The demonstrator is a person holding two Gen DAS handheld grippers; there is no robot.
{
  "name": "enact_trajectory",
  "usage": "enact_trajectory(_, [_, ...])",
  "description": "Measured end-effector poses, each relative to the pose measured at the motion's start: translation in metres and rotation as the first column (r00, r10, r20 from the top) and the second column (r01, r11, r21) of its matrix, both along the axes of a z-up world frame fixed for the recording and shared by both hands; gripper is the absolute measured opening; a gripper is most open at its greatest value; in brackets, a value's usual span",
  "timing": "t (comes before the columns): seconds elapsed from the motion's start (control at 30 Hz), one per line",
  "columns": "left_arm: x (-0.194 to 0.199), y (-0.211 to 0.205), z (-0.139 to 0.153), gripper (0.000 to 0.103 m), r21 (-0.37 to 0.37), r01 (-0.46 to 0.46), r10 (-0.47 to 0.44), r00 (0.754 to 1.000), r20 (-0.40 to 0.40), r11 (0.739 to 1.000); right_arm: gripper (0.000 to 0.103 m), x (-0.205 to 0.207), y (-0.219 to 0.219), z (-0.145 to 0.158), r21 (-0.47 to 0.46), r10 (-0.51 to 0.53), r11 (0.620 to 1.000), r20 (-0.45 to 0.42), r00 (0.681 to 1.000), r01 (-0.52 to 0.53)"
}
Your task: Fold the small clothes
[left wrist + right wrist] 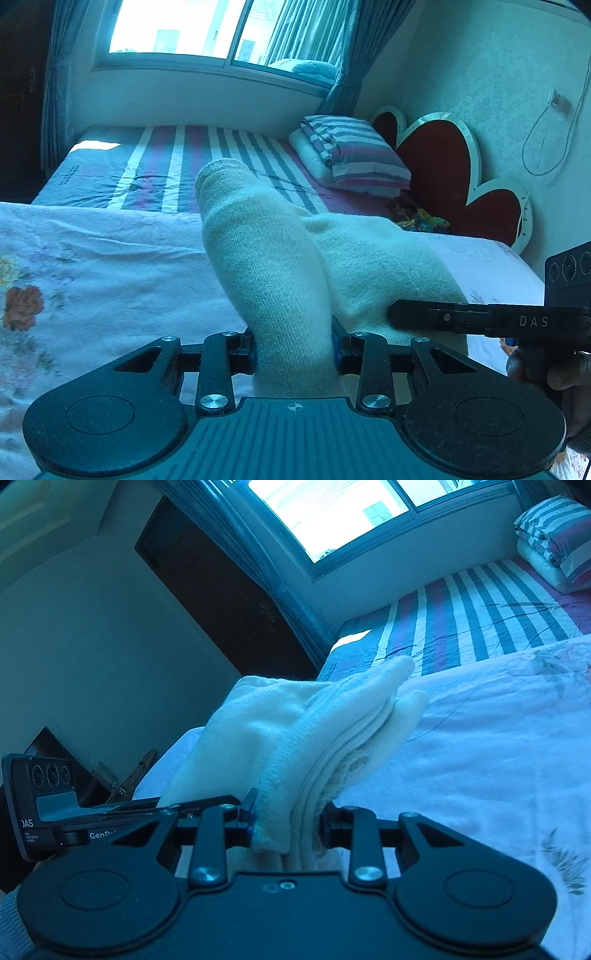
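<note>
A cream knitted sock (273, 266) is held up above the bed. My left gripper (294, 354) is shut on one end of it, and the sock bends away toward the striped bedding. My right gripper (288, 823) is shut on the bunched, ribbed end of the same cream sock (295, 723). The right gripper also shows in the left wrist view (480, 319) at the right, its finger against the sock. The left gripper shows in the right wrist view (110, 812) at the left, close beside mine.
A white floral bedsheet (92, 266) lies under the sock, with a striped blanket (177, 166) behind it. A folded striped quilt and pillow (351, 151) sit by the red heart-shaped headboard (443, 155). A window (177, 26) is behind; a dark door (221, 590) is left.
</note>
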State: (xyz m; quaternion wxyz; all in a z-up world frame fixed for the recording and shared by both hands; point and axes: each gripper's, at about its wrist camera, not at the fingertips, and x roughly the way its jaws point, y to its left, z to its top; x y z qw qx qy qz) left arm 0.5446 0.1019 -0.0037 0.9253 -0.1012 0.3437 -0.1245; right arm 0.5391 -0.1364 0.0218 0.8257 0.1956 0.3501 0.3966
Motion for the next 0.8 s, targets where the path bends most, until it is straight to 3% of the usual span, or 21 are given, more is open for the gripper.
enact_trajectory(0.4, [-0.018,0.103,-0.046,0.035,-0.024,-0.088,0.086,0.994,-0.071,0.996,0.030,0.004,0.105,-0.037,-0.018,0.089,0.996,-0.069,0.994,-0.091])
enact_trajectory(0.8, [-0.012,0.144,-0.110,0.036,-0.097,-0.085,0.072,0.988,-0.137,0.992,0.030,0.012,0.138,-0.077,-0.068,0.088,0.993,-0.142,0.986,-0.098])
